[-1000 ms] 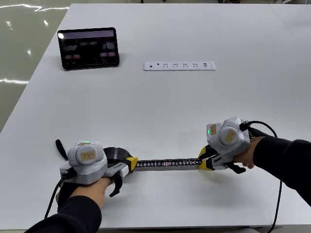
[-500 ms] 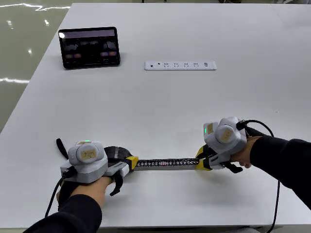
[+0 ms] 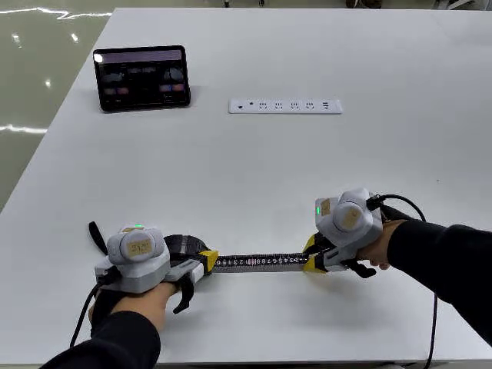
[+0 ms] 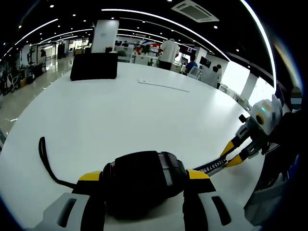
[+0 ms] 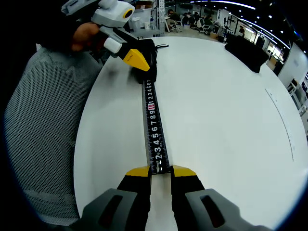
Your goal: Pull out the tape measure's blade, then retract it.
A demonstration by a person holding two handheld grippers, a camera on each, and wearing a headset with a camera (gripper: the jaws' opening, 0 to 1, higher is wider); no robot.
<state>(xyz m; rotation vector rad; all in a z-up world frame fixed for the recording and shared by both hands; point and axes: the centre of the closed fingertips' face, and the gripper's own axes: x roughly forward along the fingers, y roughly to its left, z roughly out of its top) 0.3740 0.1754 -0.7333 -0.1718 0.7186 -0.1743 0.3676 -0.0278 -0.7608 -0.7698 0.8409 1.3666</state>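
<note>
While the tape measure case (image 4: 144,183) is clamped between the jaws of the left gripper (image 4: 143,175), the blade (image 5: 155,130) is pinched at its end by the right gripper (image 5: 160,171) over the white table (image 3: 269,169).

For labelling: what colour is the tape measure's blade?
The blade is black with white numerals, clearest in the right gripper view.

Big open-plan office or lab hall. Wide white table (image 3: 323,54) on a glossy floor (image 3: 31,69) that mirrors the lights. Tablet (image 3: 141,75) propped on the table, white power strip (image 3: 285,105) near it. Left gripper view: dark ceiling (image 4: 72,14) with rows of spotlights and long light strips (image 4: 159,18), an air vent (image 4: 195,10), a white pillar (image 4: 106,36), several people (image 4: 169,50) standing among desks far back. Right gripper view: more desks and chairs (image 5: 192,21) at the far end, strip lighting overhead.
</note>
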